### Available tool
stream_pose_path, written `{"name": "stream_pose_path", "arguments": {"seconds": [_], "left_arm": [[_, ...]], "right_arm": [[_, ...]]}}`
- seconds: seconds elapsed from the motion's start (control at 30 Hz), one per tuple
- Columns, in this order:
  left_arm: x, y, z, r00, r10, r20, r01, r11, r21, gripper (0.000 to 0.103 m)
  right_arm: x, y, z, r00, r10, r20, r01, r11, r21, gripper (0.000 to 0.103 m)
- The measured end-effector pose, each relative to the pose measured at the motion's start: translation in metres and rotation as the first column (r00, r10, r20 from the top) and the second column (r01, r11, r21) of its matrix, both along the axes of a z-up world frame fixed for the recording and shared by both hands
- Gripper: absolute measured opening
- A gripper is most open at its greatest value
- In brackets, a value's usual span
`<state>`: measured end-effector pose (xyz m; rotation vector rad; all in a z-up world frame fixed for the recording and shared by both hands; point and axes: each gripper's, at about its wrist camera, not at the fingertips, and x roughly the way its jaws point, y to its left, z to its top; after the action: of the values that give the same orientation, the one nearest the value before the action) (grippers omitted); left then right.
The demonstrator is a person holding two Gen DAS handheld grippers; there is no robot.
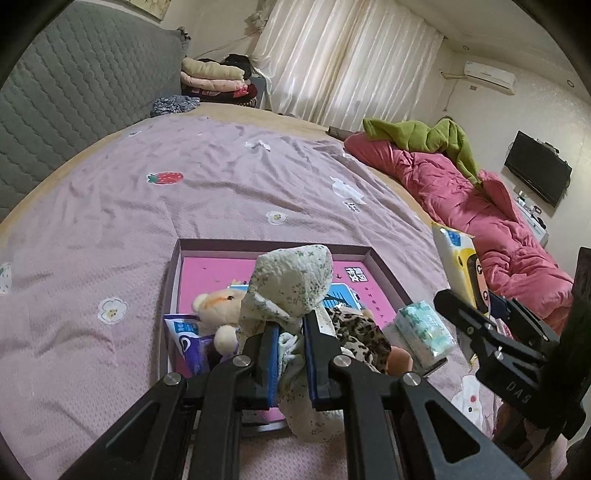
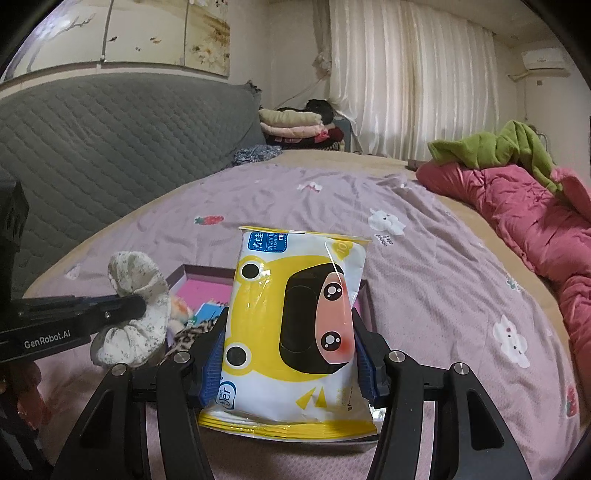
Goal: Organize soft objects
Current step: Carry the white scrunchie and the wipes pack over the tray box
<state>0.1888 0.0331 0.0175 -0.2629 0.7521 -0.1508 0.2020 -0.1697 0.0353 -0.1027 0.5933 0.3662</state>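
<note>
Bed [image 1: 129,221]: lilac sheet, strawberry and flower prints, wrinkled. Shallow box tray [image 1: 384,266] lies flat on it near the front edge. Pink quilt [image 1: 480,221] bunched along the right side, green blanket [image 1: 424,136] on top. Patterned cloth [image 1: 173,105] at the headboard end.

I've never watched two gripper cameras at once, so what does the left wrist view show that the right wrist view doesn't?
Only the left wrist view shows the teddy bear, the small green-white tissue pack on the box's edge and the wall TV.

Only the right wrist view shows the wet wipes pack's whole frog-print front, clamped in the right gripper, plus the wall painting.

Both show the floral cloth bundle clamped in the left gripper, the pink-lined box, the lilac bedsheet and the pink quilt.
</note>
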Motion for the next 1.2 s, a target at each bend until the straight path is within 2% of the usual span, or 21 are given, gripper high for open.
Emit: {"name": "stream_pose_path", "arguments": {"seconds": [0.2,0.4,0.67,0.97,1.07,1.2], "left_arm": [[0.009,-0.006,-0.005,1.000,-0.013,-0.013,0.013,1.000,0.013,0.012],[0.020,-0.014,-0.021,0.998,-0.032,-0.059,0.034,0.999,0.039,0.012],[0.026,-0.016,-0.035,0.993,-0.035,-0.109,0.040,0.998,0.041,0.014],[0.025,-0.009,-0.035,0.990,-0.024,-0.142,0.028,0.999,0.026,0.025],[0.023,-0.009,-0.031,0.991,-0.021,-0.133,0.026,0.999,0.033,0.032],[0.021,-0.007,-0.027,0.993,-0.024,-0.116,0.027,0.999,0.030,0.049]], "right_arm": [[0.008,0.004,-0.007,0.999,0.023,-0.041,-0.023,1.000,-0.017,0.060],[0.022,0.016,-0.039,0.987,0.039,-0.156,-0.049,0.997,-0.062,0.060],[0.029,0.022,-0.069,0.969,0.039,-0.246,-0.061,0.995,-0.085,0.063],[0.028,0.021,-0.063,0.976,0.039,-0.212,-0.056,0.996,-0.076,0.073],[0.025,0.019,-0.055,0.984,0.034,-0.177,-0.047,0.996,-0.073,0.074],[0.020,0.016,-0.041,0.993,0.028,-0.115,-0.036,0.997,-0.067,0.074]]}}
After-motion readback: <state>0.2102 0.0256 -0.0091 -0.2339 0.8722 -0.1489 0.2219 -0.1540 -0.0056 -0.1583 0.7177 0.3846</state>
